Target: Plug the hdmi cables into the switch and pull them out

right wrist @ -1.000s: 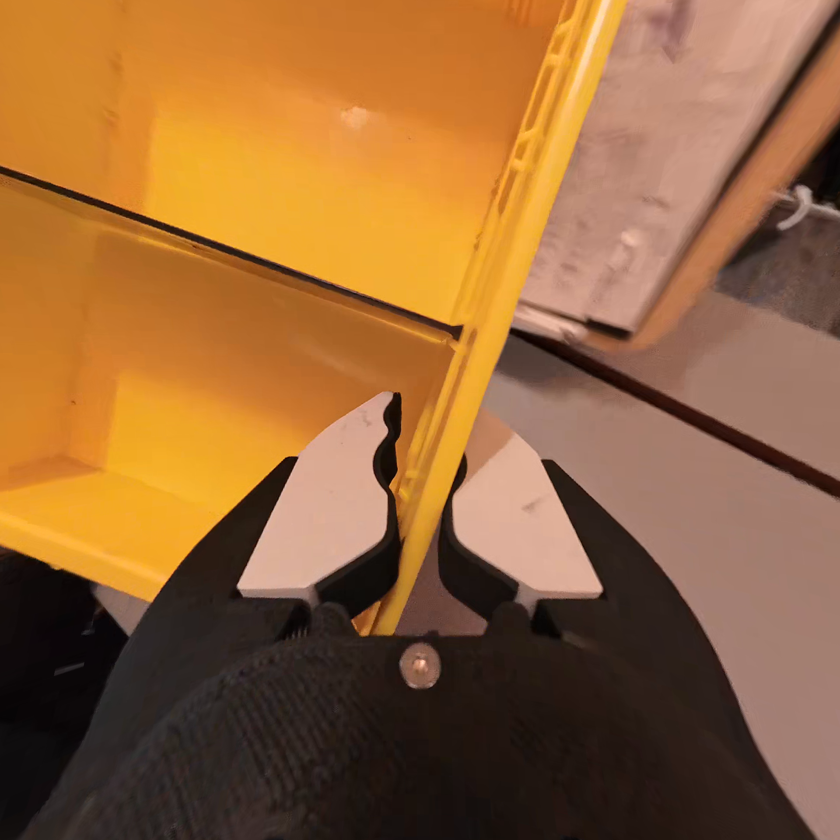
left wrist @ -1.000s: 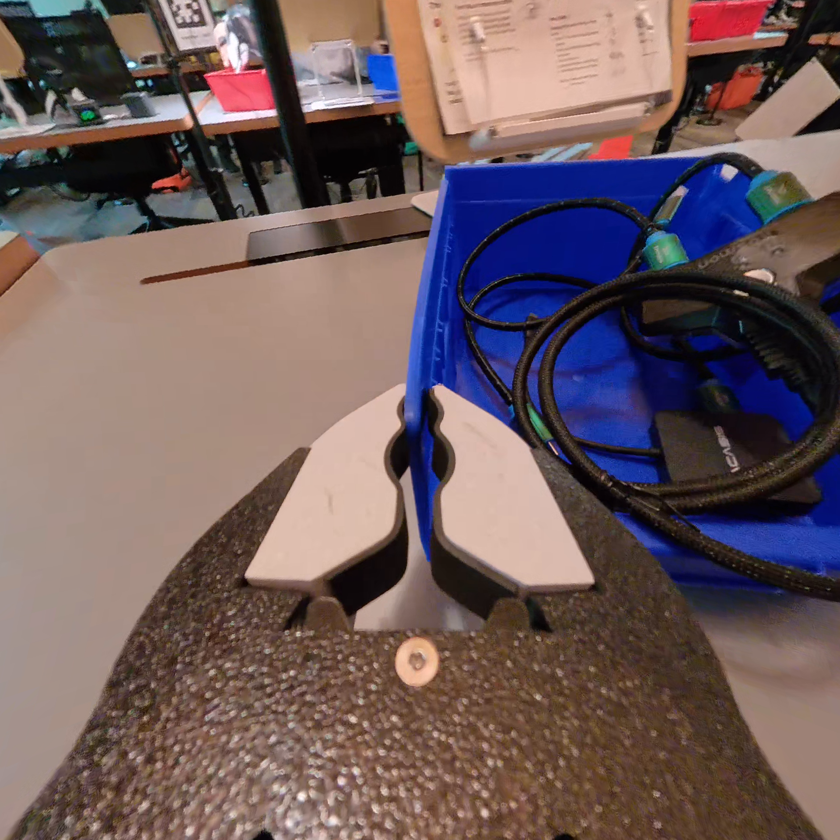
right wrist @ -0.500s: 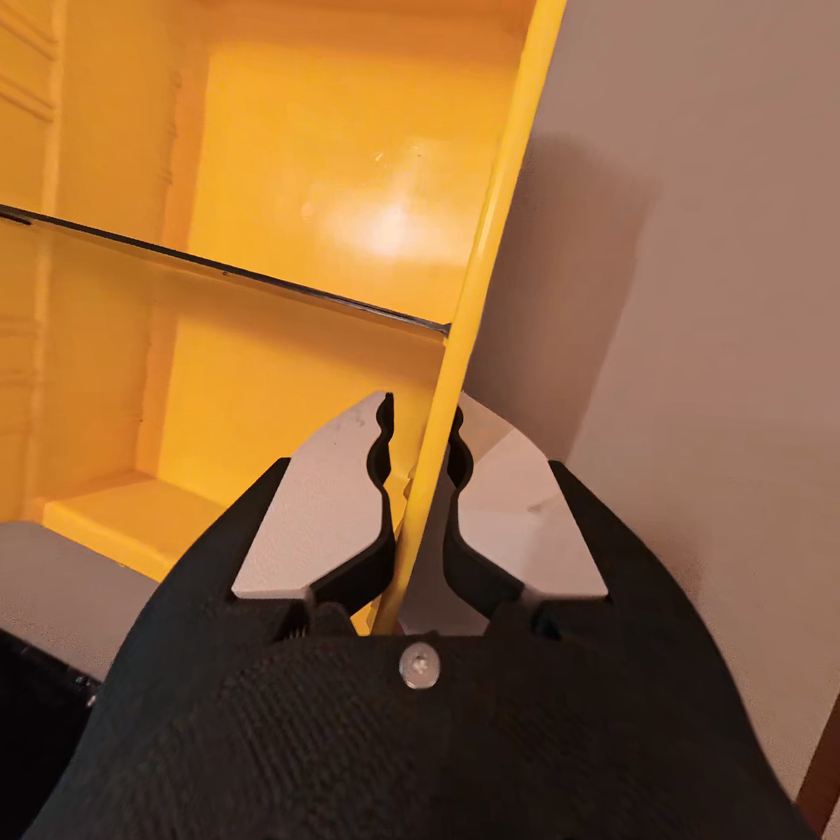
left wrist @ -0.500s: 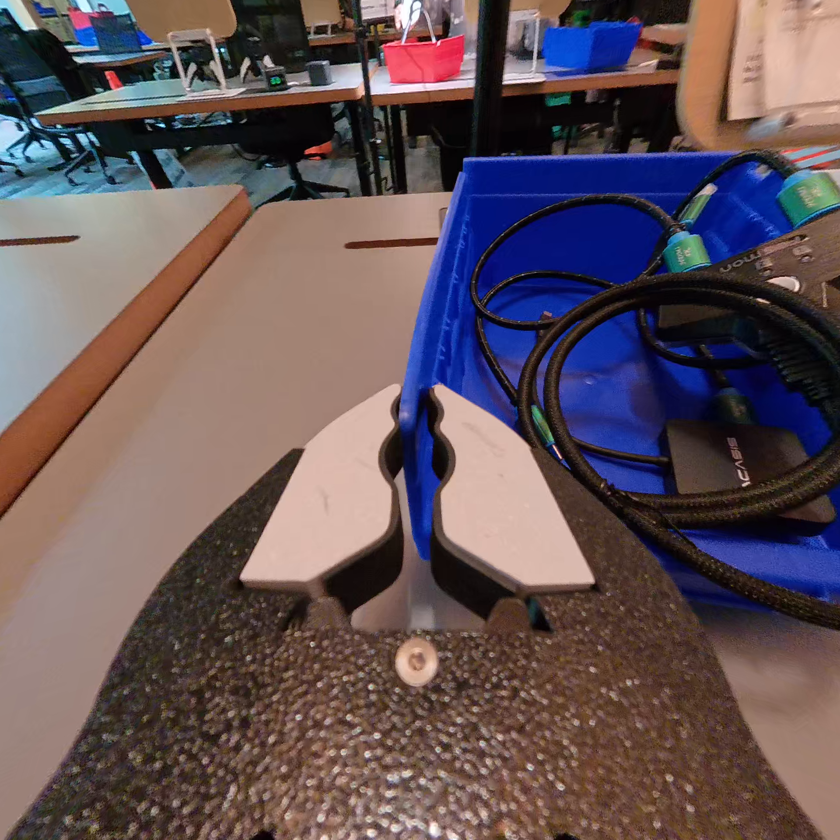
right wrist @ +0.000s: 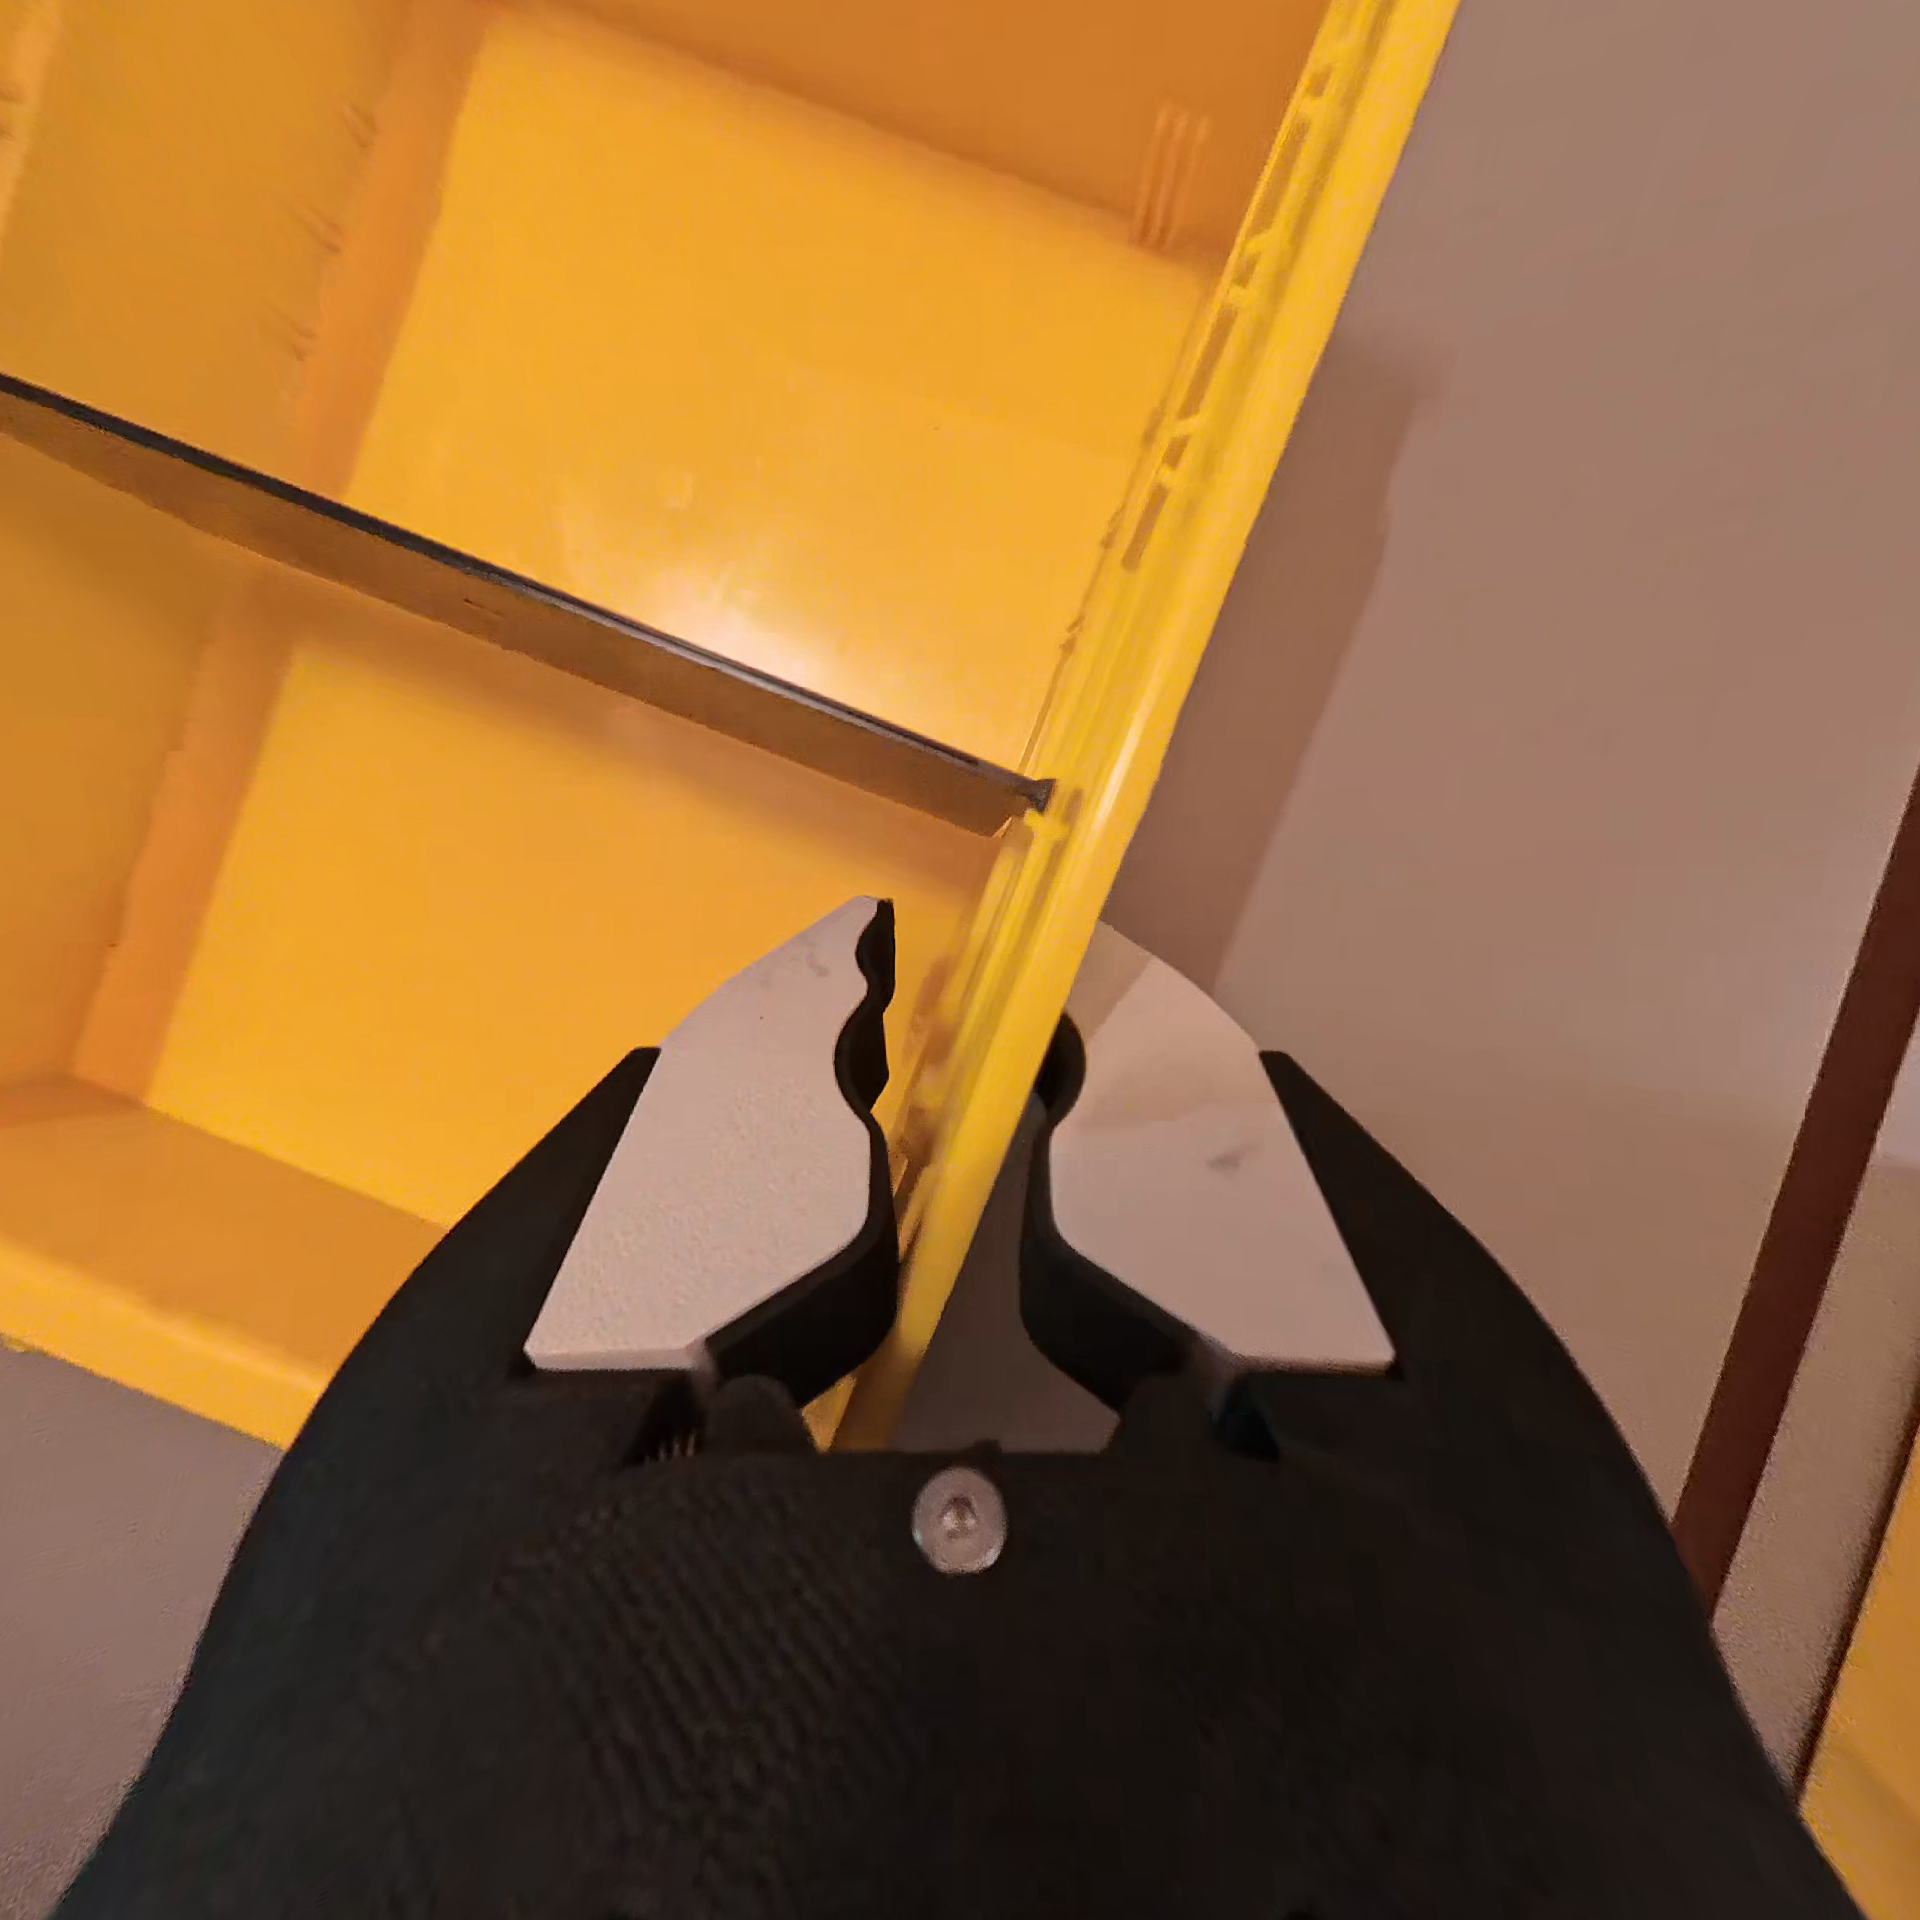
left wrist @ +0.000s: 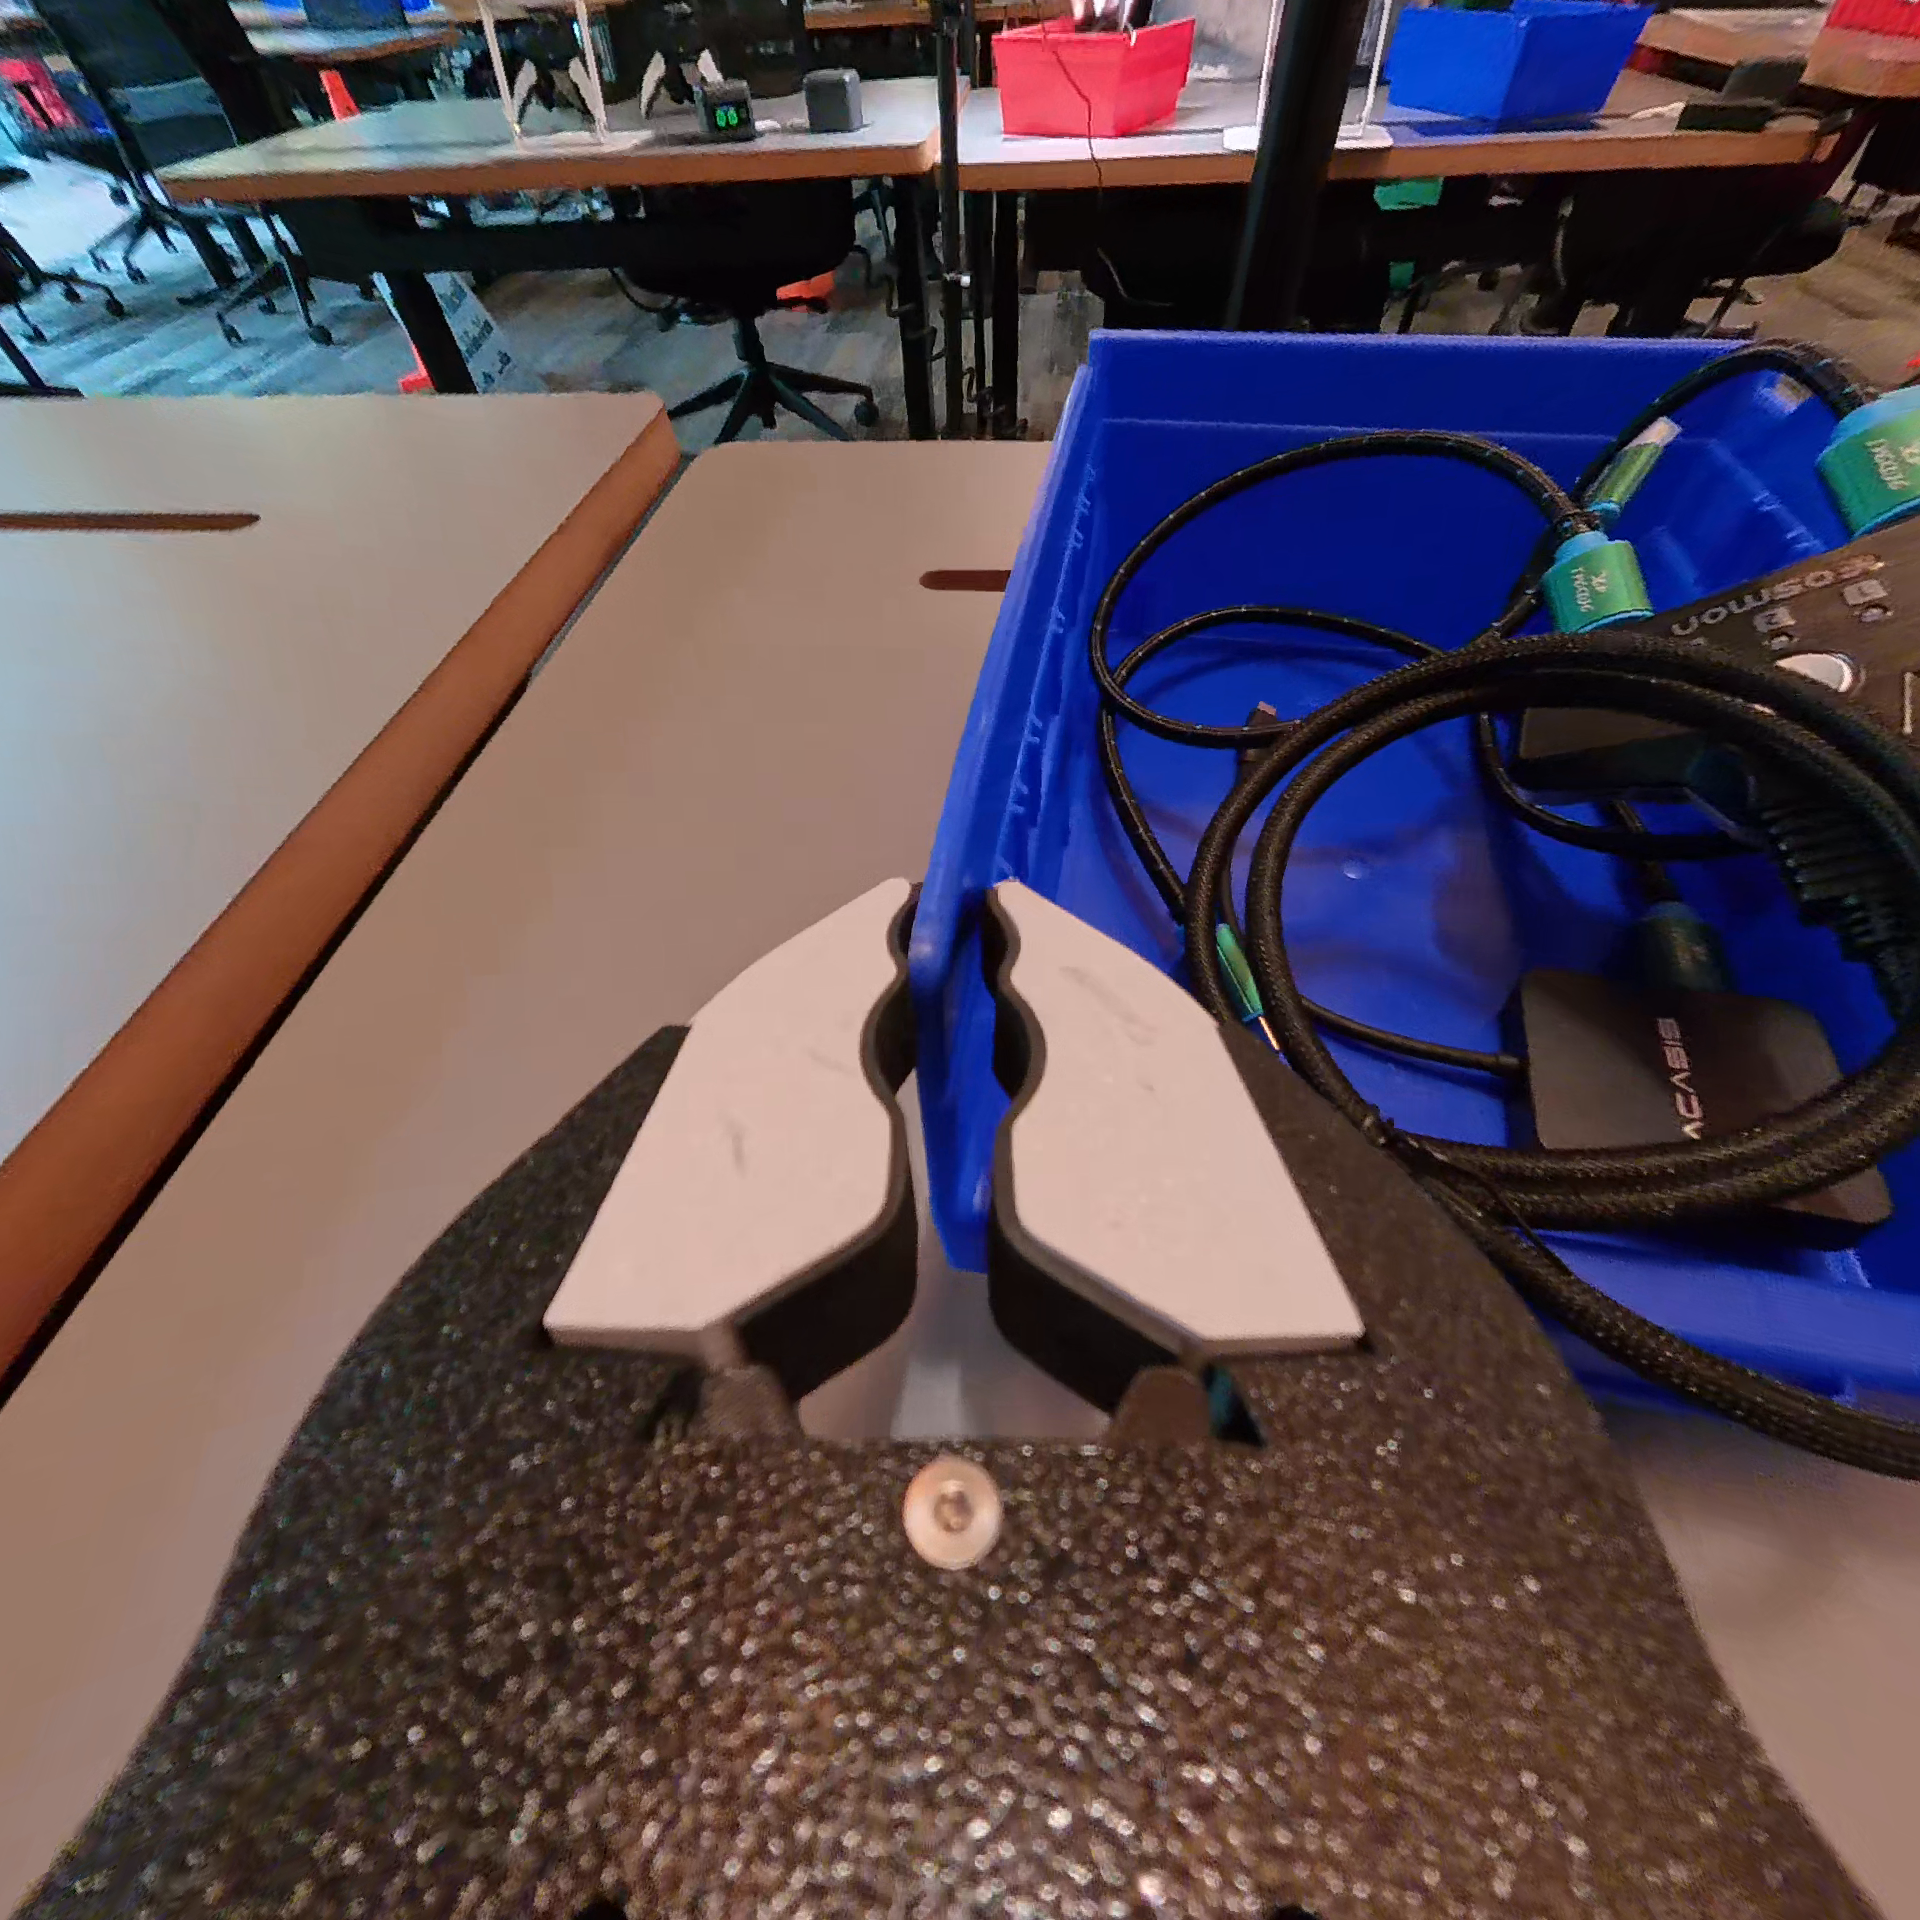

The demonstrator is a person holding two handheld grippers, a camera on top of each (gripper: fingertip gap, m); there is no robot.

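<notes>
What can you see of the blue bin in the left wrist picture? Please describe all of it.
The blue bin is glossy plastic, open-topped and upright on the grey table. The left hand-held gripper is shut on its near left wall. Inside lie coiled black braided cables with green-collared plugs, a black switch box and a flat black pad.

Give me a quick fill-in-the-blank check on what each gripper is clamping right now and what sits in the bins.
1. The left gripper is shut on the wall of the ____ bin.
2. The right gripper is shut on the wall of the ____ bin.
3. The cables lie ____ the blue bin.
4. A dark divider splits the yellow bin into ____ compartments.

Missing words: blue; yellow; inside; empty
</notes>
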